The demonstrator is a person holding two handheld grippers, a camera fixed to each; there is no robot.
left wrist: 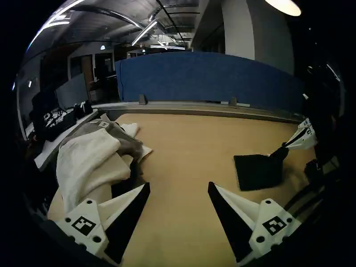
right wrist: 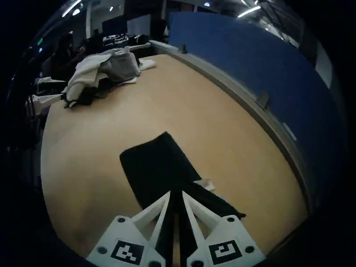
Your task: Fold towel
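Nearest the camera in the left gripper view, the left claw (left wrist: 178,184) hangs with its fingers spread wide apart and nothing between them, just above the bare wooden worktop (left wrist: 187,147). Each finger carries a black-and-white square marker (left wrist: 84,224); it is a coded pattern, not lettering.

In the right gripper view, the right claw (right wrist: 175,193) has its fingers drawn almost together, clamped on the near edge of the black towel (right wrist: 155,164). The towel lies as a folded strip flat on the worktop and runs away from the claw. A small white tag (right wrist: 205,183) sits at the towel's right edge, its print too small to read.

Farther off, a heap of pale towels (right wrist: 100,69), white and grey, lies near the worktop's far corner. A blue partition (right wrist: 267,62) runs along the back edge.
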